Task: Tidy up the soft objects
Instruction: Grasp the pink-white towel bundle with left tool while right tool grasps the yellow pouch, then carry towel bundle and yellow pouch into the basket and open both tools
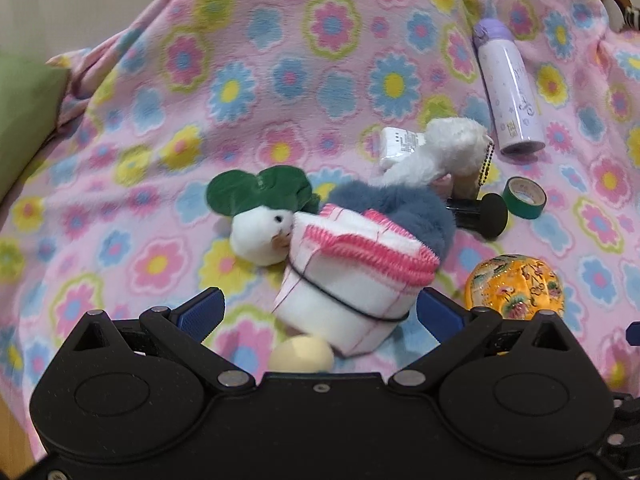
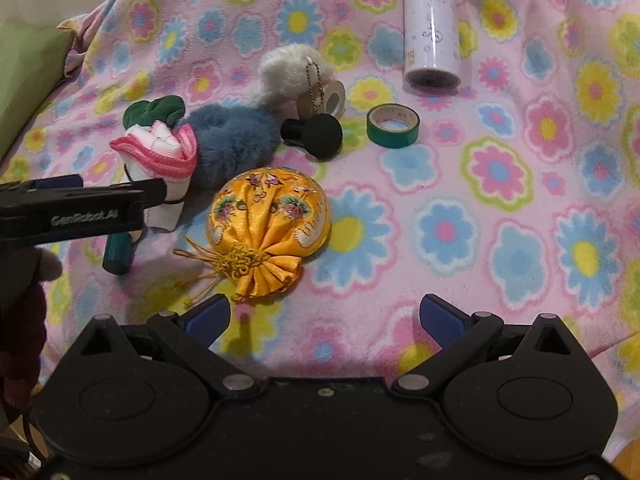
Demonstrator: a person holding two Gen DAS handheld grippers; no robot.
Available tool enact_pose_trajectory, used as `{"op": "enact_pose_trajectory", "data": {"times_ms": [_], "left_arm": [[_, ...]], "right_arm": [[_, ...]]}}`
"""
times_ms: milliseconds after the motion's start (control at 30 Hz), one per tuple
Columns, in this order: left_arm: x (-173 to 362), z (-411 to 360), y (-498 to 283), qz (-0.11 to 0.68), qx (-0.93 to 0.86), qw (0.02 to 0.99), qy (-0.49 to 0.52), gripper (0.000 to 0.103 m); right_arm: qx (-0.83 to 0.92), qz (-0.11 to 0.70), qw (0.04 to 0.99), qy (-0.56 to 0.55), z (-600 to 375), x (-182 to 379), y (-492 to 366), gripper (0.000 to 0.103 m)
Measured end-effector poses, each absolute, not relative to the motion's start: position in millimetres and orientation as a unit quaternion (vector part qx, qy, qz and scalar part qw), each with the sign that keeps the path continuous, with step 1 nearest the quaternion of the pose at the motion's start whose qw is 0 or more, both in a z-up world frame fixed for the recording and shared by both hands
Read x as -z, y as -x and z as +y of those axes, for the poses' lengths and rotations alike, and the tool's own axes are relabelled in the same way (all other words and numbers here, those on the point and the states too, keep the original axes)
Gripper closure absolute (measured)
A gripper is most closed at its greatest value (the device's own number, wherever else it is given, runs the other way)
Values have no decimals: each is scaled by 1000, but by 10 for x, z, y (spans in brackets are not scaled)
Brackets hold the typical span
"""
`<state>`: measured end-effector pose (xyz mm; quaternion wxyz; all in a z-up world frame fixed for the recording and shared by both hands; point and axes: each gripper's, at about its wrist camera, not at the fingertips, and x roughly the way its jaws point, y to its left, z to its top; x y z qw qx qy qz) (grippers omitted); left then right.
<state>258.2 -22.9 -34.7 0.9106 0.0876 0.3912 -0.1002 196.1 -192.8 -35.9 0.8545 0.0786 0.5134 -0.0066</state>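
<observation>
A rolled white cloth with pink trim (image 1: 352,276) (image 2: 160,160), bound by a black band, lies on the flowered blanket (image 1: 280,80). My left gripper (image 1: 320,312) is open with the roll between its fingers. Behind the roll lie a blue fuzzy scrunchie (image 1: 404,208) (image 2: 236,140), a white plush with green leaves (image 1: 260,236) and a white fluffy plush (image 1: 444,152) (image 2: 292,72). A yellow embroidered pouch (image 2: 264,220) (image 1: 516,288) lies in front of my right gripper (image 2: 326,320), which is open and empty.
A lilac bottle (image 2: 430,28) (image 1: 508,88), a green tape roll (image 2: 392,126) (image 1: 524,198), a black brush (image 2: 316,134), a teal tube (image 2: 116,252), a pale egg-shaped thing (image 1: 302,356) and a white packet (image 1: 400,146) lie about. A green cushion (image 1: 24,120) sits left.
</observation>
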Motion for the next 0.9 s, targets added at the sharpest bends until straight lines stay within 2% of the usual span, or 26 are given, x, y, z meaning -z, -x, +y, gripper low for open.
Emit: {"op": "enact_pose_trajectory", "data": {"times_ms": [333,367,433,900], "left_arm": [[526,-364,-2875,418,116,896,-93,4],[535,-362,-2905,423,121,894,-87,5],[532,-353,-2943,424,130,894,-72,20],[86,-104,-2774,394,140,908,-20,21]], "right_arm": [[-3,507,856,-101,-1966,433,-2074,1],[-6,504,858,-102,-1962,431,-2081,1],[-12,496,862,-103,-1947,427,-2100,1],[-44,478,873,-88,-1696,526,-2405,1]]}}
